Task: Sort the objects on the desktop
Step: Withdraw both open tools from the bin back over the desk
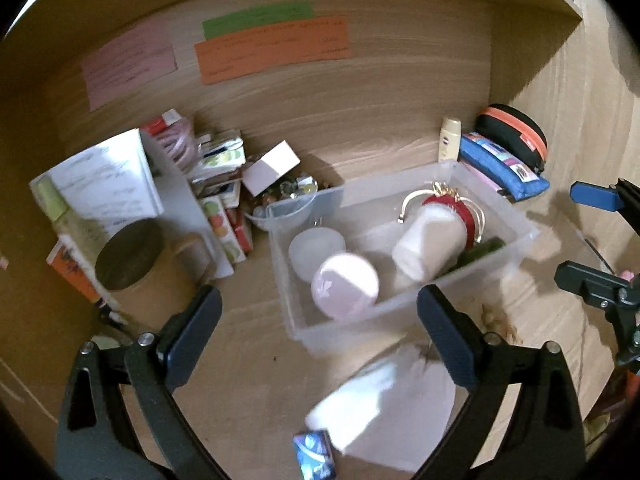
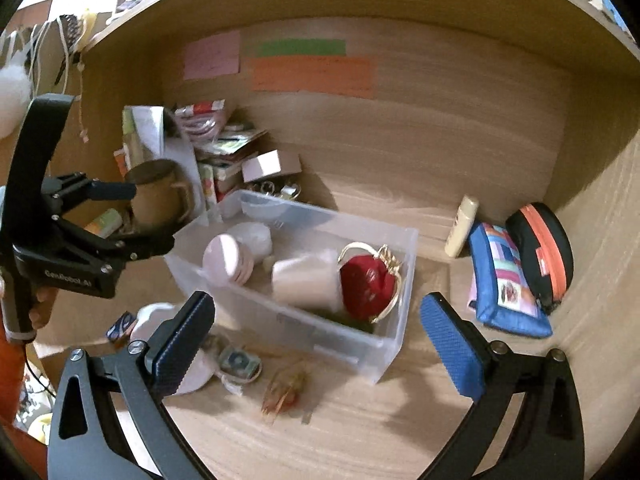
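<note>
A clear plastic bin [image 1: 516,246] [image 2: 396,340] stands on the wooden desk. Inside lie a pink round case [image 1: 345,285] [image 2: 226,258], a white jar [image 1: 426,242] [image 2: 306,278], a frosted round lid [image 1: 316,246] and a red purse with a gold frame [image 2: 368,284] [image 1: 448,202]. My left gripper [image 1: 318,316] is open and empty, above the bin's near wall. My right gripper [image 2: 316,332] is open and empty, over the bin's near side. A white pouch [image 1: 396,404] [image 2: 160,316], a small blue card [image 1: 314,454], a small round trinket [image 2: 240,362] and an orange hair clip [image 2: 286,392] lie on the desk.
At the back left stand a tan mug [image 1: 140,268] [image 2: 158,196], books and small boxes [image 1: 224,184]. At the back right are a lotion tube [image 2: 462,226], a blue patchwork pouch [image 2: 506,284] and a black-and-orange case [image 2: 540,252]. Coloured notes [image 1: 272,48] hang on the back wall.
</note>
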Demonstrator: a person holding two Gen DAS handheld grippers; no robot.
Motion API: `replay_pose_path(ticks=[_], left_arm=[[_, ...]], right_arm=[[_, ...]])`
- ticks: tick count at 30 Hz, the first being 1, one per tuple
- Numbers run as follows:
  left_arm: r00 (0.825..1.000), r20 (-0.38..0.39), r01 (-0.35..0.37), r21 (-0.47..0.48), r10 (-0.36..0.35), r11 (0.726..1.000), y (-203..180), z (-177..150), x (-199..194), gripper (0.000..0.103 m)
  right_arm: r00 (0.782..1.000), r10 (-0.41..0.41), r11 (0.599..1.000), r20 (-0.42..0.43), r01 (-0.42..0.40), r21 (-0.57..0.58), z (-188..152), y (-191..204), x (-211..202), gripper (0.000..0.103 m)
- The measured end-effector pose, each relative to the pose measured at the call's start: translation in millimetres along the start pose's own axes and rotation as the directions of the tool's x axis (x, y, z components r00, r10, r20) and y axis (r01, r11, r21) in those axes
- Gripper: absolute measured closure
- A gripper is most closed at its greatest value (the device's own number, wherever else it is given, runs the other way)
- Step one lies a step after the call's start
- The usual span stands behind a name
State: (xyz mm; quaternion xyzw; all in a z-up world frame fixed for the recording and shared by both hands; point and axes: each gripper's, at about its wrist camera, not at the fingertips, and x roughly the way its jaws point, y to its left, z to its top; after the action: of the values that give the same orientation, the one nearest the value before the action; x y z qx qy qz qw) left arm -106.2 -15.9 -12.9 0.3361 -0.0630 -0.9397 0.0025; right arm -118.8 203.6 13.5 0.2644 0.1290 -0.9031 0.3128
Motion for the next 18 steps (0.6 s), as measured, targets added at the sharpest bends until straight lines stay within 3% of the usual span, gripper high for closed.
replay_pose_path(ticks=[6, 18], left_arm=[[1.000, -0.018, -0.007, -0.013, 0.007, 1.000, 7, -29, -13, 0.004], [0.991, -0.134, -0.026, -0.040, 0.020, 0.999, 23, -88, -14, 0.004]], right_arm=[[1.000, -0.006, 1.000, -0.019, 0.006, 0.005, -16, 9, -6, 0.000], [0.998, -0.028, 0.999, -0.061, 0.030, 0.026, -40, 11, -12, 0.000]])
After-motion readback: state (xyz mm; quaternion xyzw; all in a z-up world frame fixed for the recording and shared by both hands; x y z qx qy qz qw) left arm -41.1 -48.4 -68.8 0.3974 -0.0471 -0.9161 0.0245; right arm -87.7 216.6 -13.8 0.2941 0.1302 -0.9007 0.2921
